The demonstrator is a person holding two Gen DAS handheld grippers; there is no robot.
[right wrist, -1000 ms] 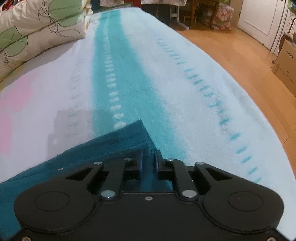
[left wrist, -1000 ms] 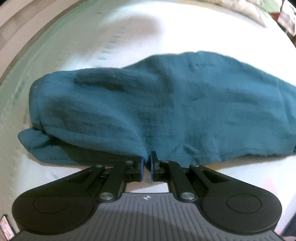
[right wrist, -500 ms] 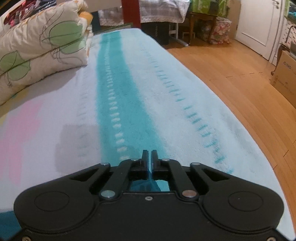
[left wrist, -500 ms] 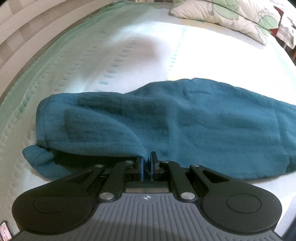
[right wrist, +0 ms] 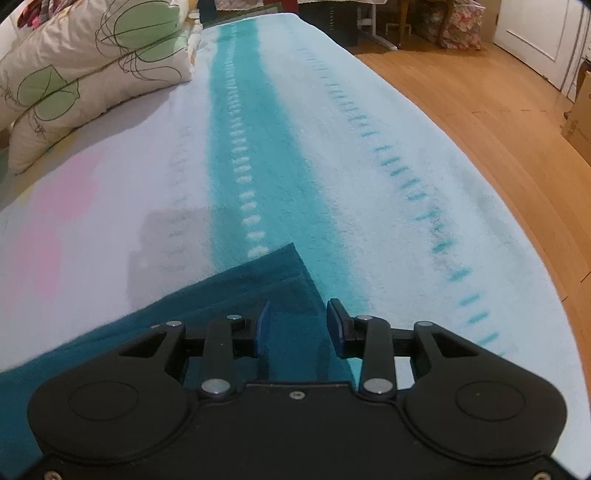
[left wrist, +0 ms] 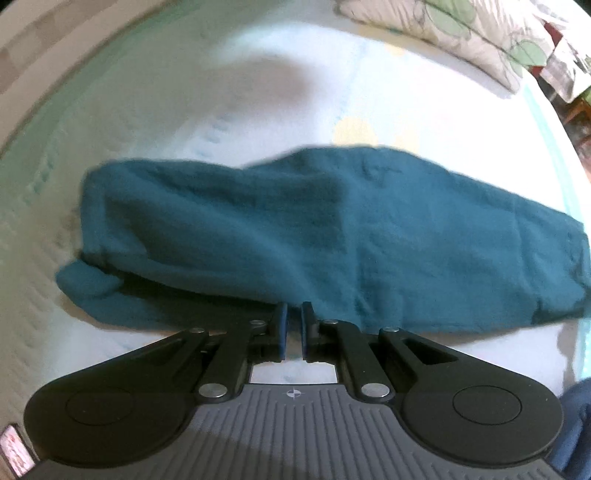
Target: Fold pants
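Observation:
The dark teal pants [left wrist: 332, 229] lie folded in a long band across the bed. My left gripper [left wrist: 293, 314] is at the band's near edge, jaws parted a little, with no cloth between the pads. In the right wrist view one corner of the pants [right wrist: 273, 280] lies flat on the towel. My right gripper [right wrist: 299, 314] is open above that corner and holds nothing.
The pants rest on a white towel with teal stripes [right wrist: 251, 155] that covers the bed. A leaf-print pillow [right wrist: 92, 66] lies at the far left and also shows in the left wrist view [left wrist: 461, 33]. The wooden floor [right wrist: 498, 92] drops off beyond the bed's right edge.
Both grippers have let go of the pants. The right jaws have opened wide and the corner now lies flat. The left jaws have parted slightly and backed off to the fold's edge.

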